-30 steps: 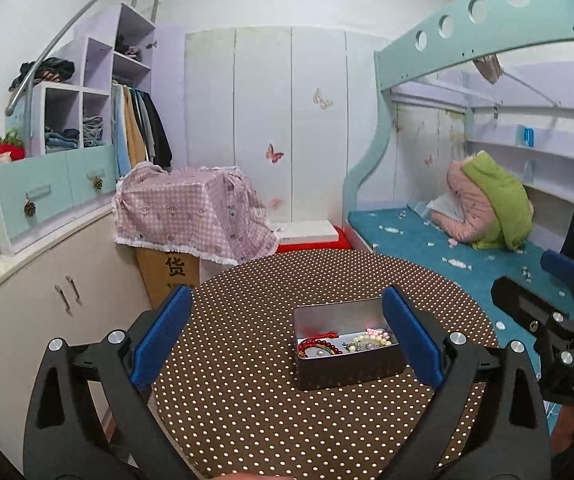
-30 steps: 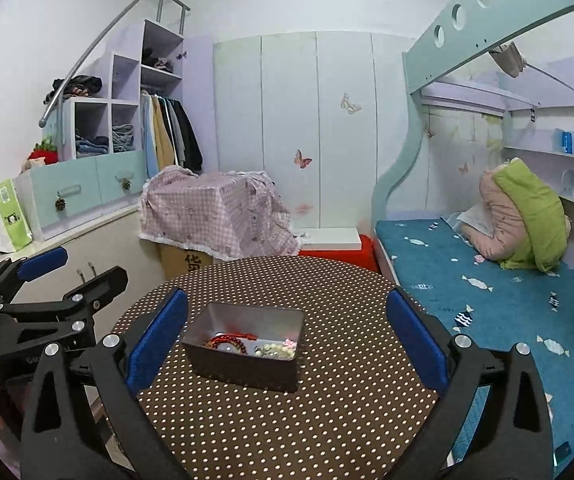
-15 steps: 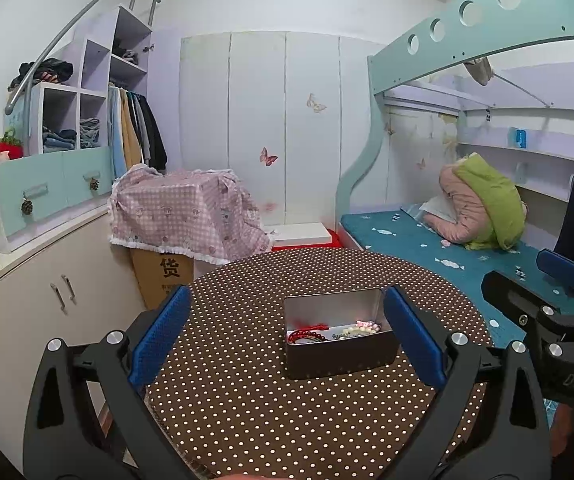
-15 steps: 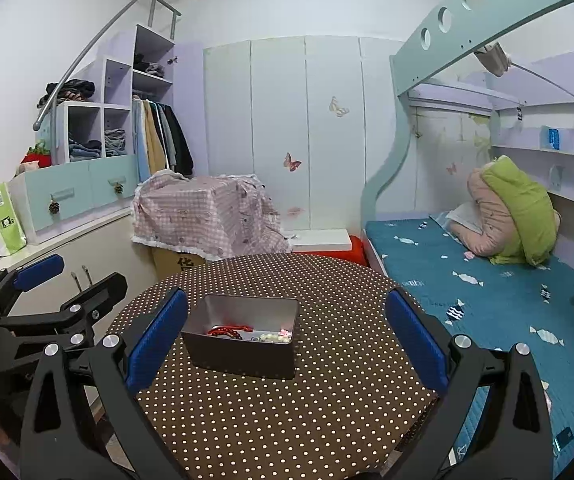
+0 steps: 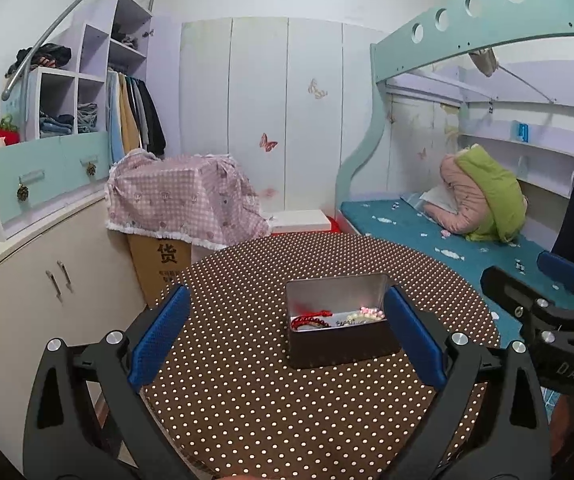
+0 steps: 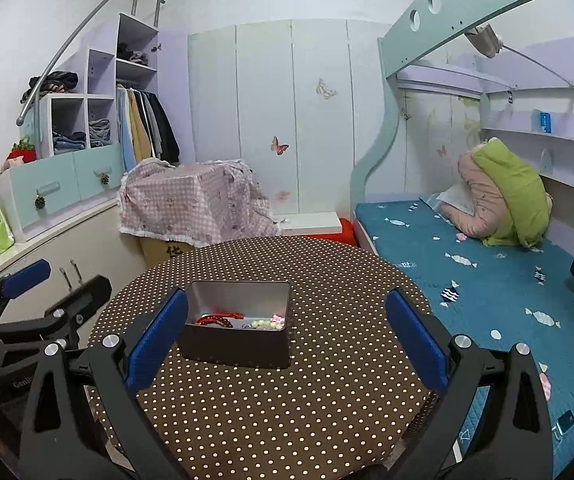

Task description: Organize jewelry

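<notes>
Both grippers are showing black plastic frames w/ triangular cut-outs & silver screw heads. Left gripper (image 5: pixel 285 334) is wearing blue textured pads on its fingers (image 5: pixel 159 336); right gripper (image 6: pixel 286 334) is looking identical. At 3 o'clock in left view, white "DAS" lettering is showing on the right one.

A round worktop (image 5: pixel 271 400) is covered by a brown, white-dotted cloth. An open metal tin (image 5: pixel 341 322) is set on it toward the far edge, right of centre in the left wrist view.
</notes>
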Tool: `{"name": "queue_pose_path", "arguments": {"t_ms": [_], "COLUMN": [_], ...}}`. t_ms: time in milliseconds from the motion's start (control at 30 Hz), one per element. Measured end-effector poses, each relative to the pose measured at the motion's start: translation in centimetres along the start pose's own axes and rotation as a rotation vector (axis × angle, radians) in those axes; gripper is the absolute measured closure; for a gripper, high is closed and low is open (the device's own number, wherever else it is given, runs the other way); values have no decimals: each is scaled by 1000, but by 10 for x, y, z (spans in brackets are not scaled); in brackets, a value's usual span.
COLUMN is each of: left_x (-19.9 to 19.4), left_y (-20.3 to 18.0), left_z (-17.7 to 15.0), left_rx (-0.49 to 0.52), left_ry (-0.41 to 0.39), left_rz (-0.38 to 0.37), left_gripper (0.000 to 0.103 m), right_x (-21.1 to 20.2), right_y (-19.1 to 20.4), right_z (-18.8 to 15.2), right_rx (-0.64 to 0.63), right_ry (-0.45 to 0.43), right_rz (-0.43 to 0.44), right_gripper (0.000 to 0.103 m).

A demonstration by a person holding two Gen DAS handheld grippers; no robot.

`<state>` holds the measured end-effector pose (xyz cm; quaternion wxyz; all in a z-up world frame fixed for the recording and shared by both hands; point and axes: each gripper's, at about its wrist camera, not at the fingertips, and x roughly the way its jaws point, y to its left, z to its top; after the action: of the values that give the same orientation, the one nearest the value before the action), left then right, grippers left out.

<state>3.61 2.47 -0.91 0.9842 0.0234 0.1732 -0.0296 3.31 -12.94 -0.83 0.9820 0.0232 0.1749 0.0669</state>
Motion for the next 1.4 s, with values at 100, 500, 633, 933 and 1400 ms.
{"name": "queue_pose_path", "arguments": {"t_ms": [100, 500, 633, 933, 1400], "left_x": [4, 8, 6, 4, 1], "left_y": [2, 6, 7, 7, 6], "left_z": [-3, -10, -10, -10, -9], "left_rx": [-7, -19, -24, -23, -21], "left_ry": [13, 30, 28, 23, 19], "left_rz": [0, -4, -9, -8, -10], "left_gripper": [6, 5, 5, 5, 5], "right_x": [4, 6, 5, 5, 0], "right_y": [1, 2, 2, 1, 0], "right_z": [-2, -3, -4, -4, -1], "right_rx": [5, -4, -6, -6, -1], "right_ry": [15, 39, 39, 38, 38], "right_rz": [6, -10, -17, -17, -20], "right_gripper": [8, 8, 8, 8, 8]}}
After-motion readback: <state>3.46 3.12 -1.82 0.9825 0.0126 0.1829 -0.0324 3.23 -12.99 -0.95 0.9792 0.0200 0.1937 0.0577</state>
